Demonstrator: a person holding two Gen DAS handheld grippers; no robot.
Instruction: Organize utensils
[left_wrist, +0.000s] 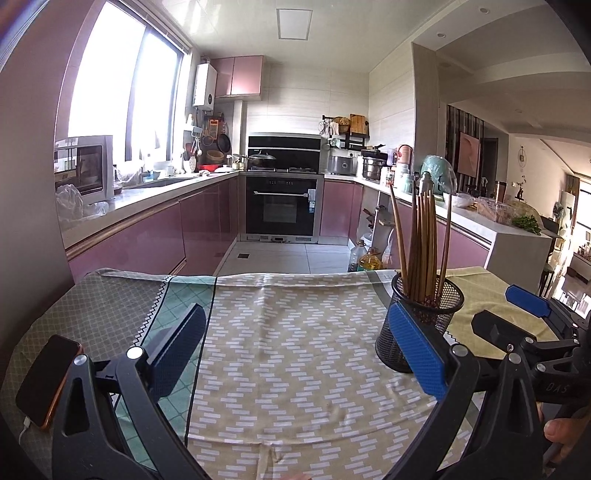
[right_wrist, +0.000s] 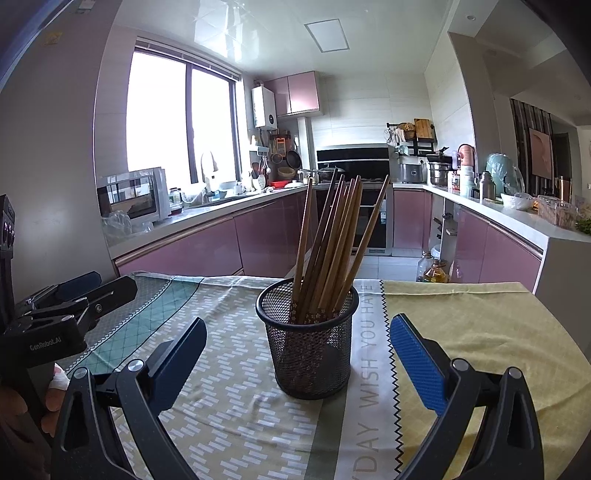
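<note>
While the wooden chopsticks (right_wrist: 327, 243) stand fanned out in the black mesh cup (right_wrist: 308, 339), that cup sits upright on the patterned cloth (right_wrist: 229, 398) covering my surface, straight ahead of my right tongs (right_wrist: 297, 354). Those tongs gape wide, blue pads either side of the cup and clear of it, gripping nothing. My left tongs (left_wrist: 301, 343) are spread wide too, empty over bare cloth, the cup just beyond their right pad. A phone (left_wrist: 48, 380) lies at the cloth's left edge, near my left tongs.
</note>
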